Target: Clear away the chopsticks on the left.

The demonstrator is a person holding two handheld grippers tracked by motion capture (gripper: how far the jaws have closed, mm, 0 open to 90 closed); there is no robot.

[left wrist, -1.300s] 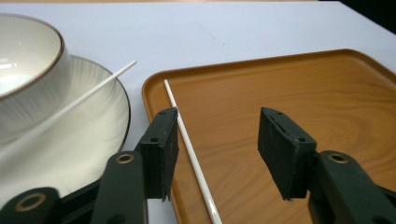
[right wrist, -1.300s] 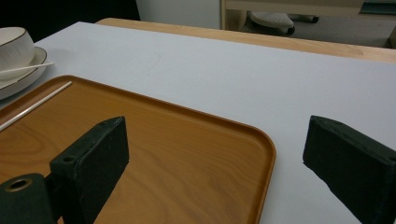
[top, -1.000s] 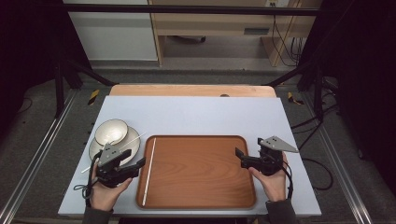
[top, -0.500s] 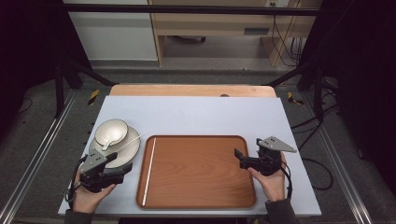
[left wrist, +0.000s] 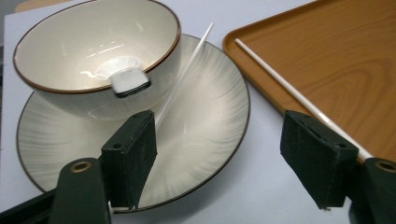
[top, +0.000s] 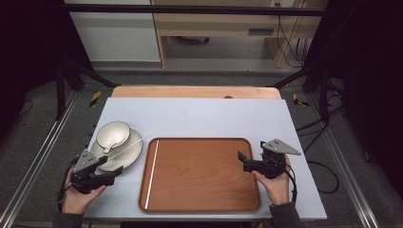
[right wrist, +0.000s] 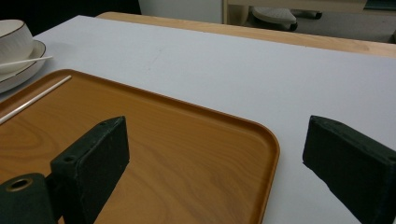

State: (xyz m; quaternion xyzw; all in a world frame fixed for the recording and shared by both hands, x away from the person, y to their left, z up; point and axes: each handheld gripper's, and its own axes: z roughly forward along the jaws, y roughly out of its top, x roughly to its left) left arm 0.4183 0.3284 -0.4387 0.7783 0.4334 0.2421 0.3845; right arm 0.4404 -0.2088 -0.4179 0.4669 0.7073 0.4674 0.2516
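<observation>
A cream bowl [top: 113, 134] [left wrist: 93, 46] with a brown rim sits on a cream plate [top: 124, 154] [left wrist: 205, 116] at the table's front left. One white chopstick [top: 127, 145] [left wrist: 187, 70] lies across the plate. A second chopstick [top: 152, 173] [left wrist: 289, 88] lies along the left inside edge of the brown tray [top: 204, 175] [right wrist: 187, 154]. My left gripper [top: 115, 174] [left wrist: 224, 154] hovers at the plate's near rim; its jaws have just been opening, and they grip nothing. My right gripper [top: 243, 161] [right wrist: 219, 158] stands open over the tray's right edge.
A small white handle [left wrist: 130, 81], perhaps a spoon's, sticks out over the bowl's rim. The grey tabletop [top: 199, 118] stretches bare behind the tray, with a wooden strip [top: 195, 91] at its far edge. Dark frame posts stand at both sides.
My left hand has moved left and a little toward the person, from the tray's left edge to the plate's near side. The right hand has stayed put.
</observation>
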